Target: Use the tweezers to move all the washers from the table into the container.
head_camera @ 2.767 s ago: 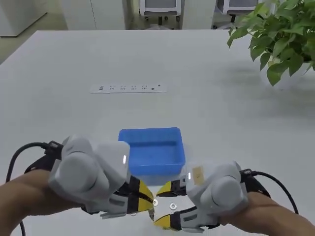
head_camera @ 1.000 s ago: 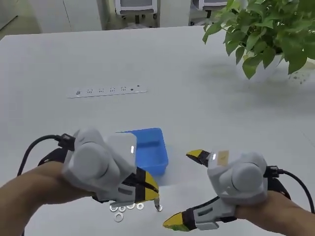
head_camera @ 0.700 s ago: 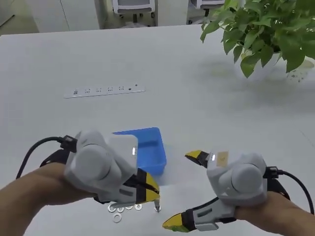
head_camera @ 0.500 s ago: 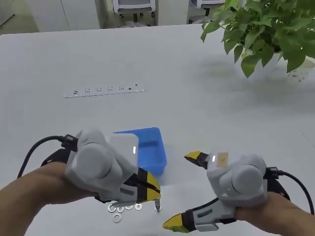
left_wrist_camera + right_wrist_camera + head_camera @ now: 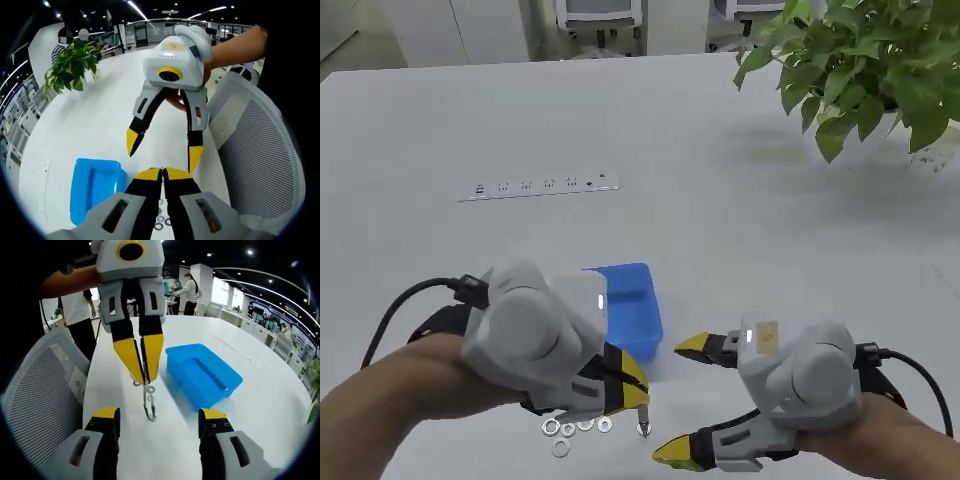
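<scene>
You are pinching the tweezers (image 5: 148, 401) in your left tongs (image 5: 636, 392), their jaws pressed together and the tweezers pointing down at the tabletop (image 5: 720, 230). Your right tongs (image 5: 678, 400) are gaping wide just beside them. The washers (image 5: 575, 430) are lying under the left tongs, beside the tweezers' tip, and the blue container (image 5: 632, 310) is sitting just beyond.

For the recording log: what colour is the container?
The container is blue, clearest in the right gripper view.

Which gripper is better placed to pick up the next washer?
The left gripper: shut on the tweezers, tips near the washers. The right gripper is open, holding nothing.
</scene>
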Tool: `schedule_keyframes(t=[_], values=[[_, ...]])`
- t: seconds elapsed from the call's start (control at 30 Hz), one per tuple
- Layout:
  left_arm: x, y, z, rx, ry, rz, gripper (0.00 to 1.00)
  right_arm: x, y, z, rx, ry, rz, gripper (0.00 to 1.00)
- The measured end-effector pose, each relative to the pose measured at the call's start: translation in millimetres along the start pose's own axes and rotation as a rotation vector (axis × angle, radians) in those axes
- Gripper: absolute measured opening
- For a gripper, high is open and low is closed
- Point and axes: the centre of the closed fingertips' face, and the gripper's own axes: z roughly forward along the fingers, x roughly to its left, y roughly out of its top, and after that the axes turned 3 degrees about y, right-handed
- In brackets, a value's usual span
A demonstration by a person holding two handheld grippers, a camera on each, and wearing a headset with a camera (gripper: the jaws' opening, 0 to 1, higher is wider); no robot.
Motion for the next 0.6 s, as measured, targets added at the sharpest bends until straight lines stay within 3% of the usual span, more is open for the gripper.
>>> schedule_keyframes(t=[0.4,0.6], values=[[0.0,-3.2,1.3,0.013,0.01,-0.016,0.06,9.2,-5.0,12.0,0.047,0.094,-0.095,0.33],[-1.5,-3.1,2.4,0.016,0.006,-0.009,0.06,11.9,-6.9,18.3,0.072,0.127,-0.126,0.27]])
